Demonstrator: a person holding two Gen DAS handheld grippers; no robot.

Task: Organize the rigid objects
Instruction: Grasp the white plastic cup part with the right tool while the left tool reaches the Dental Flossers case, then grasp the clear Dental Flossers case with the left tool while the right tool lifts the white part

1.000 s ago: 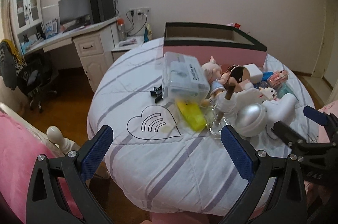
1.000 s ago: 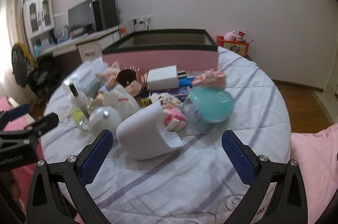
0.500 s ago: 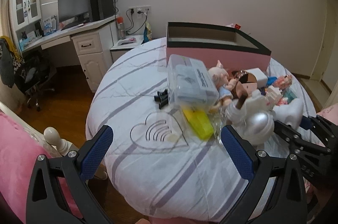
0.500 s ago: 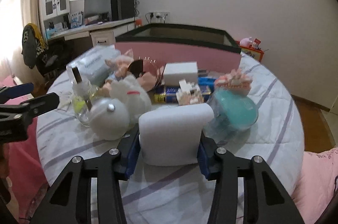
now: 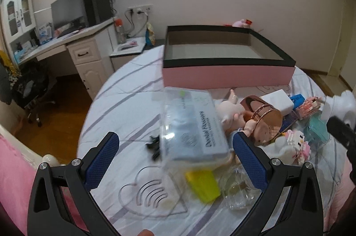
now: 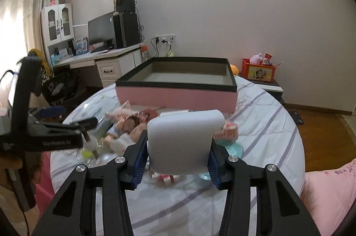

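Note:
My right gripper point(image 6: 178, 163) is shut on a white curved plastic object point(image 6: 182, 142), lifted clear of the pile on the round bed. Behind it stands a pink box with a black rim point(image 6: 178, 95), its inside bare. My left gripper point(image 5: 175, 158) is open, its blue pads on either side of a clear dental flosser box point(image 5: 193, 127) without touching it. The clutter beside that box includes a yellow item point(image 5: 202, 187), a doll point(image 5: 231, 109), a copper round case point(image 5: 264, 122), a white cube point(image 5: 278, 100) and a teal container point(image 5: 316, 127). The pink box point(image 5: 224, 73) sits beyond the pile.
A striped white bedspread point(image 5: 124, 102) covers the round bed. A small black clip point(image 5: 153, 144) lies left of the flosser box. A desk with a monitor point(image 5: 69, 11) stands at the far left. An orange crate point(image 6: 258, 71) sits on a bedside table. A pink pillow point(image 6: 329, 191) lies at right.
My right gripper closed on the white curved object and lifted it off the bed. My left gripper moved forward until the flosser box sat between its open pads.

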